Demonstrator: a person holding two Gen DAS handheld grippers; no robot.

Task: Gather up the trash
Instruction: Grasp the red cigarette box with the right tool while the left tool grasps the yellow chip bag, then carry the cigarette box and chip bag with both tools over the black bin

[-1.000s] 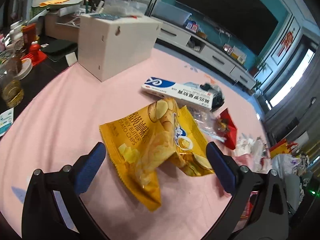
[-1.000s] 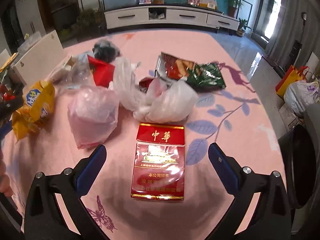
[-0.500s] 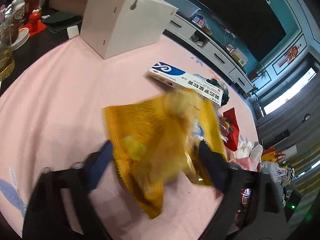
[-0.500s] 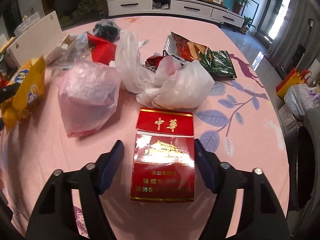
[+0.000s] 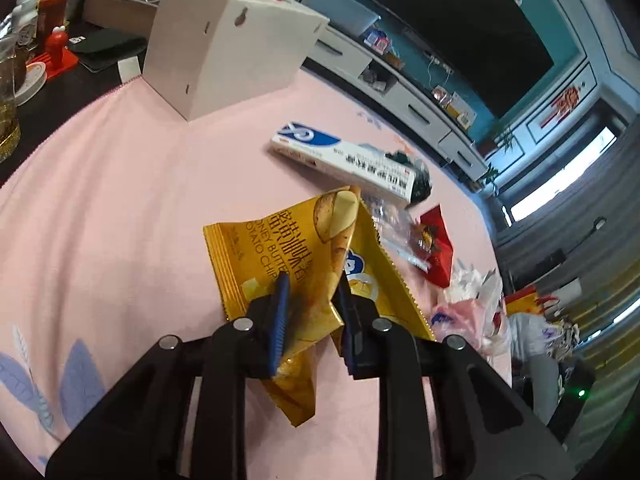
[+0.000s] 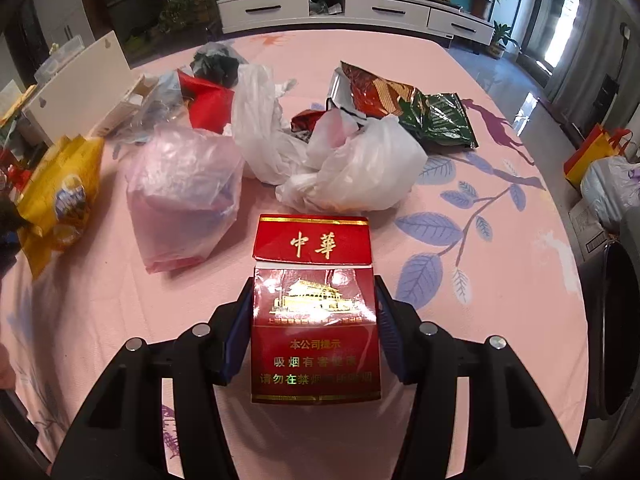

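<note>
My left gripper (image 5: 312, 280) is shut on a crumpled yellow chip bag (image 5: 296, 248) and holds it just above the pink tablecloth (image 5: 120, 200). The bag also shows at the left of the right wrist view (image 6: 60, 196). My right gripper (image 6: 314, 292) is closed against both sides of a red cigarette carton (image 6: 314, 312) lying flat on the cloth. Other trash lies beyond: a pink plastic bag (image 6: 180, 192), white plastic bags (image 6: 352, 164), a red and green snack bag (image 6: 412, 108), a red wrapper (image 6: 208, 100) and a black bag (image 6: 216, 64).
A white and blue flat box (image 5: 344, 156) lies behind the chip bag, and a white cardboard box (image 5: 224, 44) stands at the far left. Bottles and cups (image 5: 24, 60) crowd the dark tabletop on the left. A TV cabinet (image 6: 344, 8) stands behind the table.
Both grippers were open a second ago. The left one moved in and shut on the chip bag, lifting it. The right one moved forward and closed on the red carton.
</note>
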